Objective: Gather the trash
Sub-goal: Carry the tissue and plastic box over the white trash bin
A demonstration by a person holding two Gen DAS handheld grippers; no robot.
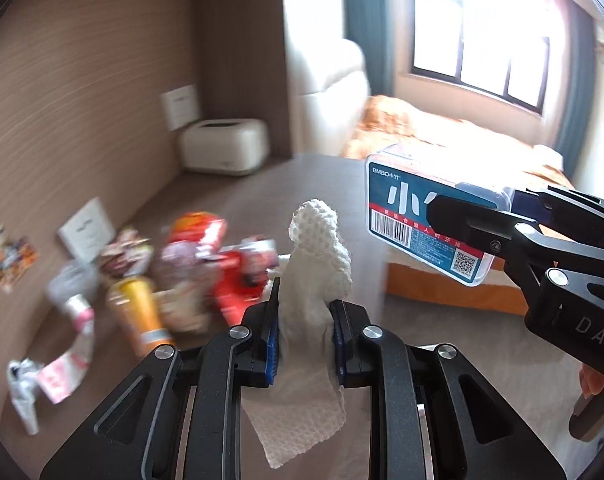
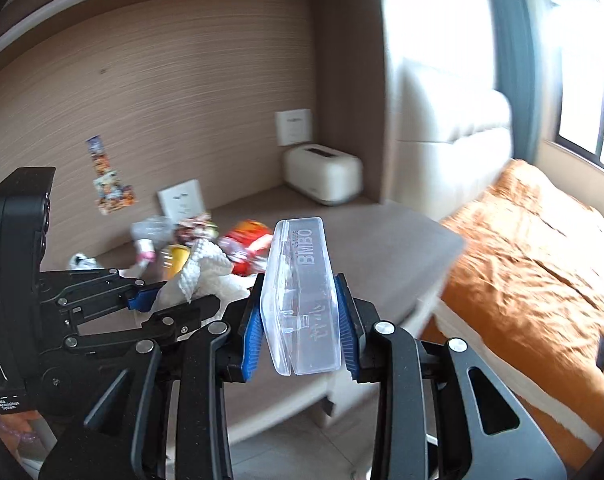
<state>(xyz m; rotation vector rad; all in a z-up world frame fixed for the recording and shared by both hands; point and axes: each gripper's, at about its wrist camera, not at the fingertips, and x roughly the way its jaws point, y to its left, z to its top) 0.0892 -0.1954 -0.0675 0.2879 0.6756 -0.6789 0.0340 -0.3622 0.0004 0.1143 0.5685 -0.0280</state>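
My left gripper (image 1: 305,320) is shut on a crumpled white paper towel (image 1: 317,256) and holds it above the desk; it also shows in the right wrist view (image 2: 206,276). My right gripper (image 2: 300,312) is shut on a clear plastic floss box (image 2: 300,296) with a blue label, seen in the left wrist view (image 1: 425,220), held in the air to the right of the towel. A pile of trash (image 1: 174,272) lies on the desk beyond: red snack wrappers, an orange can, crumpled plastic and paper.
A brown desk (image 2: 361,240) stands against a wood-panel wall. A cream toaster-like box (image 2: 321,174) sits in the back corner. White cards (image 1: 86,228) lean on the wall. A bed with an orange blanket (image 2: 533,248) is to the right, under a window.
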